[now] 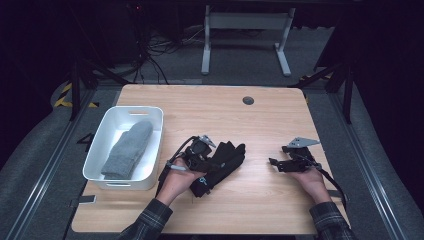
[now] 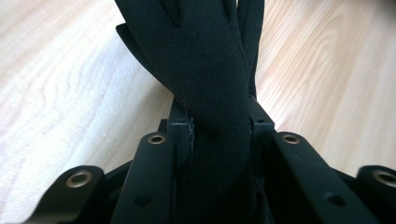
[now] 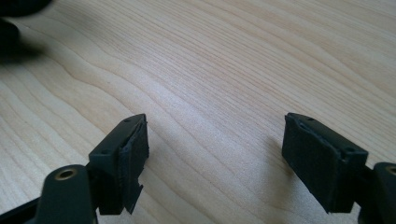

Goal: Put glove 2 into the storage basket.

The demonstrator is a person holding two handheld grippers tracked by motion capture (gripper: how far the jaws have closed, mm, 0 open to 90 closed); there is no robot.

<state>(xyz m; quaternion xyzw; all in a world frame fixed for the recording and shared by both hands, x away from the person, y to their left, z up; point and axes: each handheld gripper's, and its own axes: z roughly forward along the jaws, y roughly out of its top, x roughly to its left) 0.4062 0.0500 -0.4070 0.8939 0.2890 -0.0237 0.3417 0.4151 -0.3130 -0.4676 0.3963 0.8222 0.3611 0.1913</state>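
Two grippers sit at our near edge of the wooden table (image 1: 260,115). We hold the left gripper (image 1: 210,162) with its jaws clamped on a black glove (image 2: 210,93), which passes between the pads and lies out on the tabletop just right of the left hand (image 1: 176,181). We keep the right gripper (image 1: 280,164) low over bare wood, jaws wide apart and empty. Farther left, a white bin (image 1: 100,145) holds a grey mitten (image 1: 129,148)

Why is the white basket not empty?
A grey sock lies inside the white basket, so it is not empty.
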